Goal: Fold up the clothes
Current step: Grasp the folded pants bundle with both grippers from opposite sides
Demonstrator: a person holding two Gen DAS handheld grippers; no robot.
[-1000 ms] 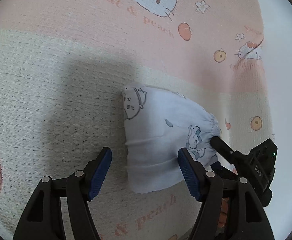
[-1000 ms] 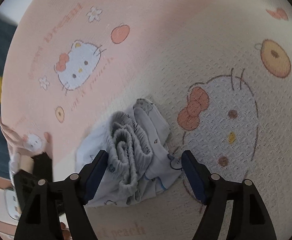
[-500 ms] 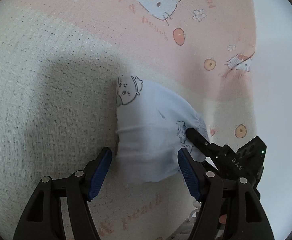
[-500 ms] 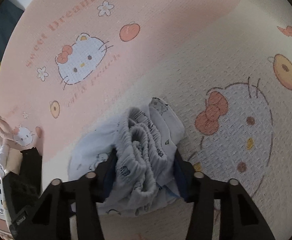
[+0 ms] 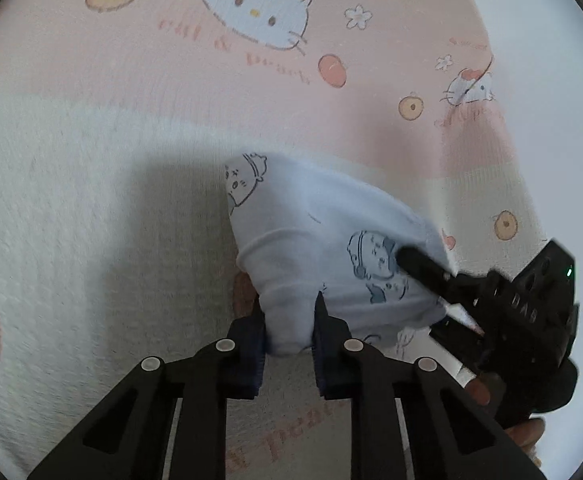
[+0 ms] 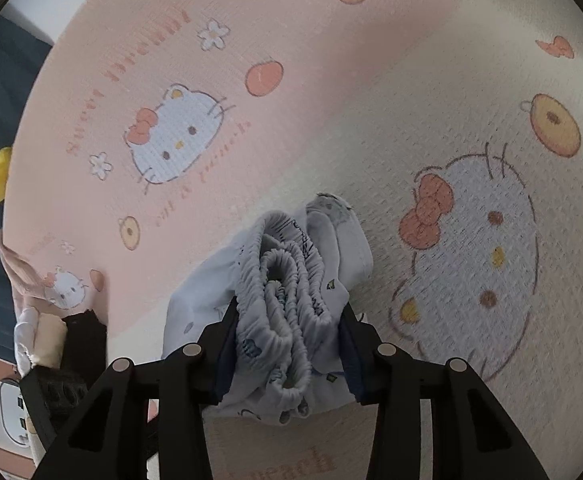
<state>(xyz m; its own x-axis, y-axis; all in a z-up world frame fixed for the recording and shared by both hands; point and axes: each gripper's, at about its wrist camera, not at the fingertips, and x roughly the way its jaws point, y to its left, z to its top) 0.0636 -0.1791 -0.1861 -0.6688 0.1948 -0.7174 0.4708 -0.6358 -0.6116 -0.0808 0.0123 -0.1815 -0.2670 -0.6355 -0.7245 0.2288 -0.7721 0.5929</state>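
Left claw (image 5: 289,330), jaws closing, pinches a thin folded corner of the pale blue garment (image 5: 323,240). Right claw (image 6: 287,350), jaws closing, clamps the bunched elastic waistband (image 6: 283,280) at the opposite end. The garment, a small folded bundle printed with cartoon animals, lies on a waffle-textured pink-and-cream blanket (image 6: 331,100). The cloth looks light, soft and limp; it should sag between grips, so the thick gathered waistband and layered edges offer the surest hold.

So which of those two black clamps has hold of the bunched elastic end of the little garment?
The right gripper: the gathered waistband of the pale blue garment sits between its closing jaws. The left gripper pinches a plain edge.
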